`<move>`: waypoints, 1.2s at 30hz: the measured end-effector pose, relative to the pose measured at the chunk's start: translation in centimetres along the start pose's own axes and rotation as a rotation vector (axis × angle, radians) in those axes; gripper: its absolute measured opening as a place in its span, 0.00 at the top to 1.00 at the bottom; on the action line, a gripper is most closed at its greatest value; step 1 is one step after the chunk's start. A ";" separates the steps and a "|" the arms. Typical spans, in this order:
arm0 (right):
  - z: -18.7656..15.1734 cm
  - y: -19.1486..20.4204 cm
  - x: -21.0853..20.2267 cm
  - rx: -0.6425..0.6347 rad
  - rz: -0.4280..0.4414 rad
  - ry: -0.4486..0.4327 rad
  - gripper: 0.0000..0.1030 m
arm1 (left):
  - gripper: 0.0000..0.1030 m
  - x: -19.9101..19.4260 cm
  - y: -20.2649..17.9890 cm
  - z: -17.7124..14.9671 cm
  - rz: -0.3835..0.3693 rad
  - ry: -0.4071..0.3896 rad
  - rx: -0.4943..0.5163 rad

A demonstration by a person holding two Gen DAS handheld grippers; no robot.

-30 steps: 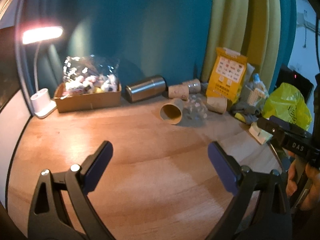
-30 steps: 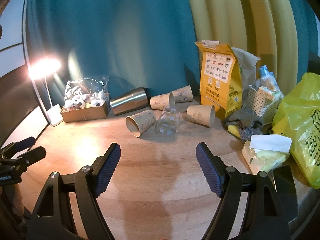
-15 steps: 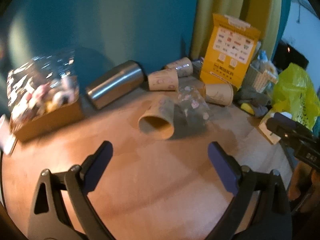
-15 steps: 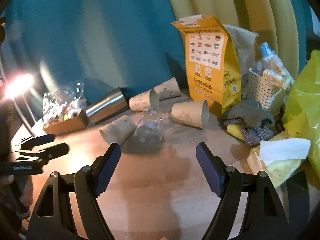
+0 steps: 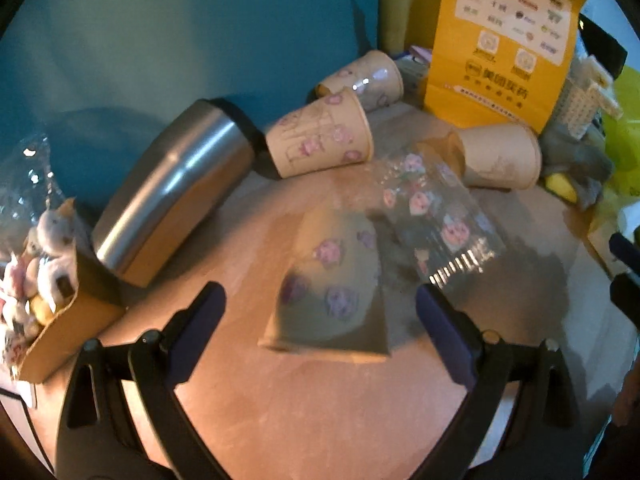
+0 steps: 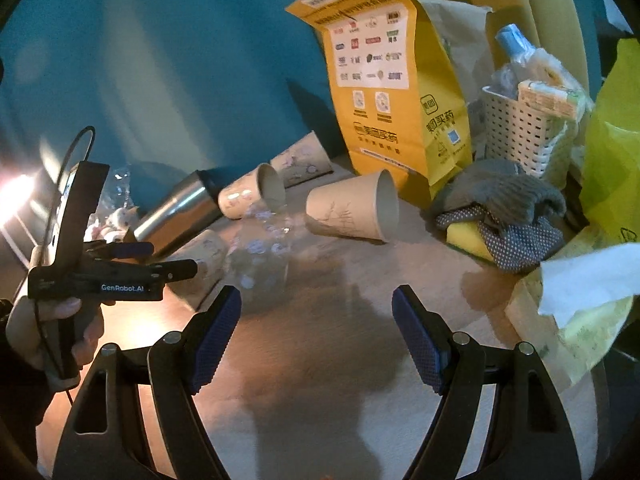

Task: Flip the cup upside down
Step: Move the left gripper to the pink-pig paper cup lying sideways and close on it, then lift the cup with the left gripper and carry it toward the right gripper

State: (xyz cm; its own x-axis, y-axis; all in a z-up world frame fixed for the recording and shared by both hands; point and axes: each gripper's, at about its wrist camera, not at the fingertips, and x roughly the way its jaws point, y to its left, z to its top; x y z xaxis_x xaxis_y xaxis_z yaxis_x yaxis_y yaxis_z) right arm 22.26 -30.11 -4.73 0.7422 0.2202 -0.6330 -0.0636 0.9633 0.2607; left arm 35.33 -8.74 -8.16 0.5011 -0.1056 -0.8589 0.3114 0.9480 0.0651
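Several paper cups with flower prints lie on their sides on the round wooden table (image 5: 320, 400). The nearest cup (image 5: 332, 284) lies with its rim toward me, straddled by my open left gripper (image 5: 320, 332), whose blue pads stand wide on either side without touching it. A clear plastic cup (image 5: 436, 216) lies just right of it. In the right wrist view the same clear cup (image 6: 260, 252) lies ahead left, and another paper cup (image 6: 352, 208) lies with its mouth facing right. My right gripper (image 6: 316, 332) is open and empty above bare table. The left gripper (image 6: 132, 264) shows at the left.
A steel tumbler (image 5: 176, 196) lies at the back left beside a cardboard box of small toys (image 5: 44, 288). A yellow paper bag (image 6: 384, 80), a white basket (image 6: 524, 128), a grey cloth (image 6: 500, 208) and a yellow plastic bag (image 6: 612, 136) crowd the right side.
My left gripper has moved forward and down over the nearest paper cup, which now lies between its pads. My right gripper has moved forward and right toward the cups.
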 end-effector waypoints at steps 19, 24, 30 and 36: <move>-0.1 0.2 0.7 -0.012 0.051 0.032 0.22 | 0.38 -0.8 0.2 -2.7 -0.032 0.089 -0.051; -1.5 0.7 -1.0 -0.020 0.083 0.054 0.22 | 0.38 -5.2 0.0 -7.0 -0.094 0.077 -0.152; -4.7 1.5 -3.5 -0.030 0.145 0.104 0.22 | 0.38 -10.4 -2.0 -14.3 -0.143 0.076 -0.322; -8.3 2.5 -5.7 -0.068 0.216 0.190 0.22 | 0.38 -14.2 -4.1 -20.8 -0.150 0.060 -0.484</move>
State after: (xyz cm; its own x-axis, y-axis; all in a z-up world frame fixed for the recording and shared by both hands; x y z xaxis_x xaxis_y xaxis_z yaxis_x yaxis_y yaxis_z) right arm 12.34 -27.67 -6.48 0.5690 0.4402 -0.6947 -0.2559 0.8975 0.3591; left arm 10.16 -4.94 -6.79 0.4283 -0.2472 -0.8692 -0.0404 0.9557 -0.2917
